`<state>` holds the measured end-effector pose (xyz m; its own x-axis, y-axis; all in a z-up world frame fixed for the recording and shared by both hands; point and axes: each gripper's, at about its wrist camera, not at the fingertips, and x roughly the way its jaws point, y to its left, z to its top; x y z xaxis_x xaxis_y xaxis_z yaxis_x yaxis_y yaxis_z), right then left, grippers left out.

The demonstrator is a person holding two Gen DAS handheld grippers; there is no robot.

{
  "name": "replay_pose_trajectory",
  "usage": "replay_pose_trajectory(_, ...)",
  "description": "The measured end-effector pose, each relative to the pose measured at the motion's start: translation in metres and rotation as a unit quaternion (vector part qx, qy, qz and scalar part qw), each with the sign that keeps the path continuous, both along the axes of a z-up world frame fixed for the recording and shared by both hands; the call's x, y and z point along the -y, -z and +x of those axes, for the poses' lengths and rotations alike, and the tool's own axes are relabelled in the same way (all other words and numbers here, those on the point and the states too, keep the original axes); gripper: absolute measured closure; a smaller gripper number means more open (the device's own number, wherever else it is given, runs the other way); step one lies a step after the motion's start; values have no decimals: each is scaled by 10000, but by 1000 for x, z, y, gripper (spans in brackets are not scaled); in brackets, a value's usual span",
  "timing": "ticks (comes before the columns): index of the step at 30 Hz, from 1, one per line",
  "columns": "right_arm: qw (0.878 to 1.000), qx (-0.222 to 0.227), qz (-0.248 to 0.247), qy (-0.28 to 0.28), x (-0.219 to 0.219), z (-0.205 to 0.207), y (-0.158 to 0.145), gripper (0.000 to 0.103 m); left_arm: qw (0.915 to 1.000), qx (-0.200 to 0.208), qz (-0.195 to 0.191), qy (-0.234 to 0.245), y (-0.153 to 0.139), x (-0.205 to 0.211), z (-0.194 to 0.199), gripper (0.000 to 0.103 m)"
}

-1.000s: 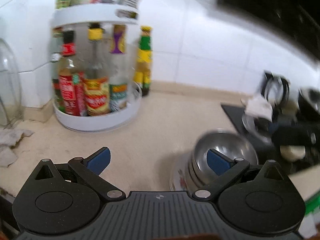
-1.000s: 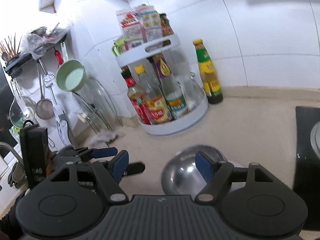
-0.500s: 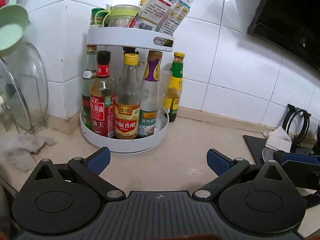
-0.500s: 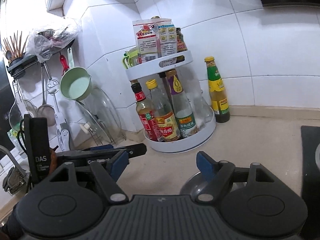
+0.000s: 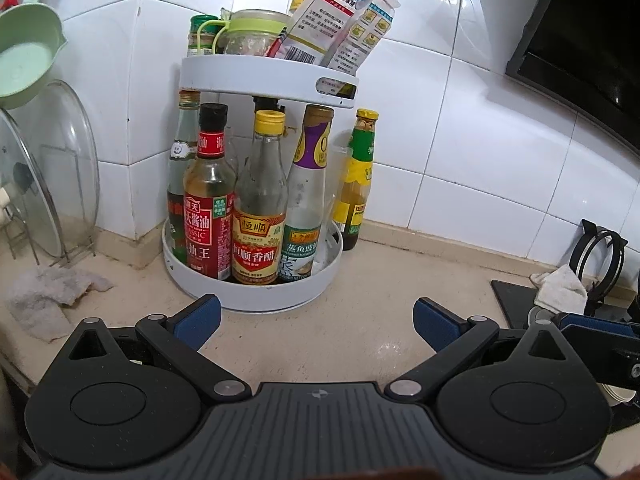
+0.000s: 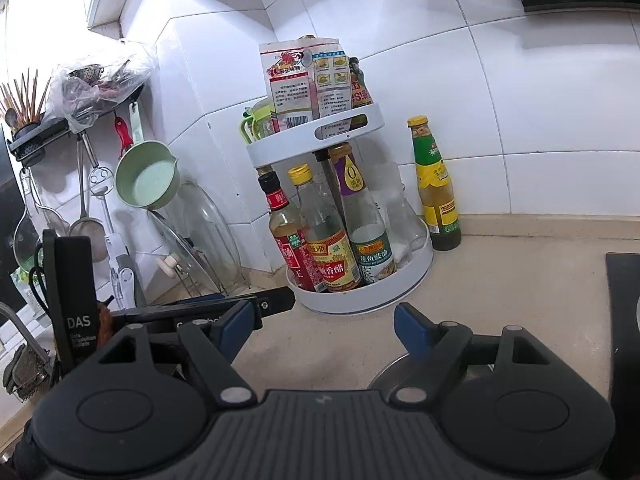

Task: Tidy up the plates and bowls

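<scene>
My left gripper (image 5: 316,318) is open and empty, held above the beige counter (image 5: 360,280) and facing the bottle rack. No plate or bowl shows in its view. My right gripper (image 6: 324,326) is open and empty too. A steel bowl (image 6: 394,370) lies on the counter just below its right finger, mostly hidden by the gripper body. The left gripper (image 6: 224,308) shows in the right wrist view at the left, and the right gripper (image 5: 596,326) shows at the right edge of the left wrist view.
A white two-tier rack of sauce bottles (image 5: 256,216) stands in the wall corner, with a green-labelled bottle (image 5: 356,180) beside it. Glass lids (image 5: 52,176) lean in a wire stand at left, near a crumpled rag (image 5: 48,292). A black stove (image 6: 624,300) lies at right.
Both grippers rose and tilted up from the bowl stack towards the rack. The bowl left the left wrist view and sank to the bottom of the right wrist view.
</scene>
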<state>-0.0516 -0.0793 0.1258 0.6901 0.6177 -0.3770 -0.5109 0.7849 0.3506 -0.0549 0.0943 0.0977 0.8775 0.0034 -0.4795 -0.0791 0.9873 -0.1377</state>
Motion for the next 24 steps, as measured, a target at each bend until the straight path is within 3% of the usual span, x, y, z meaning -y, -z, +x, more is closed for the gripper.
replay_pose_trajectory(14,9992,120,-17,374,8,0,0,26,9993,336,-31,-158,-6,-2,-5,0)
replay_pose_trajectory(24,9985,486,71,224,8,-12,-7,26,9983,407,381,-168,-9,12,-2,0)
